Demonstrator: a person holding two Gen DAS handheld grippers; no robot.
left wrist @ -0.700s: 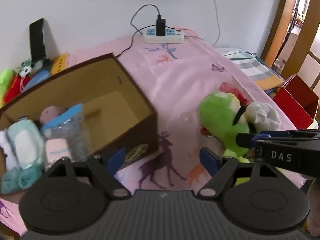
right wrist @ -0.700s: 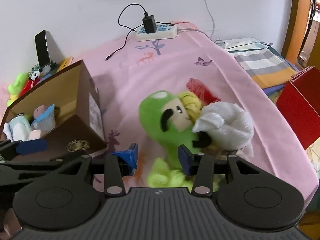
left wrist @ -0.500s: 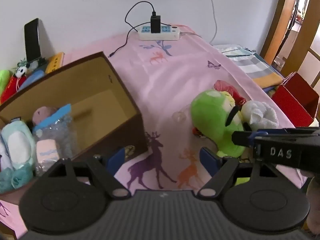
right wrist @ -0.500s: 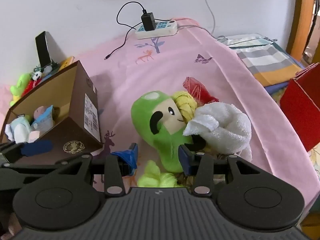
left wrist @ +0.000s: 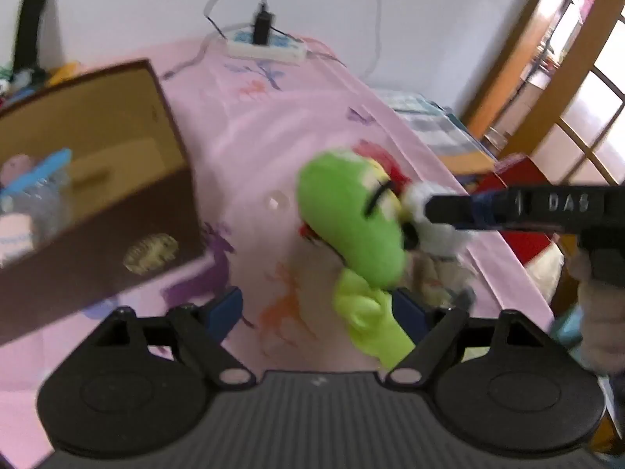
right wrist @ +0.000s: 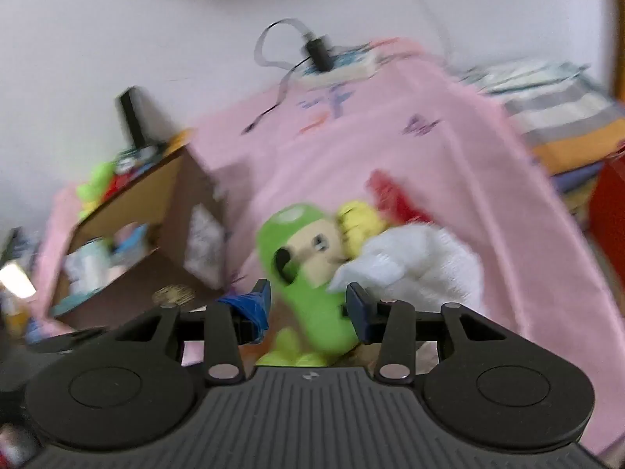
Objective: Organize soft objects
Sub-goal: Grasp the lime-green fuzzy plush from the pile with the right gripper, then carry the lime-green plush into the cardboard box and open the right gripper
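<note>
**Mei:** Right wrist view first: where is the toy from the tool?

**Tomas:** The right gripper point(right wrist: 308, 305) is half open, and the green plush point(right wrist: 308, 273) lies straight ahead, its lower body already between the two fingers. I cannot tell if the pads touch it, because the picture is blurred. Its long axis runs from the gripper away, the head on the far end.

**Mei:** And the left one?

**Tomas:** The left gripper point(left wrist: 318, 312) is wide open and holds nothing. The same plush point(left wrist: 347, 230) is ahead and to its right, so the right hand is nearer, I judge.

**Mei:** How many things?

**Tomas:** One green plush. Against its head there is one white towel point(right wrist: 422, 269), one yellow soft piece point(right wrist: 359, 221) and one red piece point(right wrist: 394, 199) behind. To the left stands one brown box point(left wrist: 117, 211), open, with several soft things point(left wrist: 23, 203) inside; I cannot count them.

**Mei:** Farther?

**Tomas:** One power strip point(left wrist: 265, 49) at the wall, on the pink sheet point(left wrist: 273, 136).
</note>
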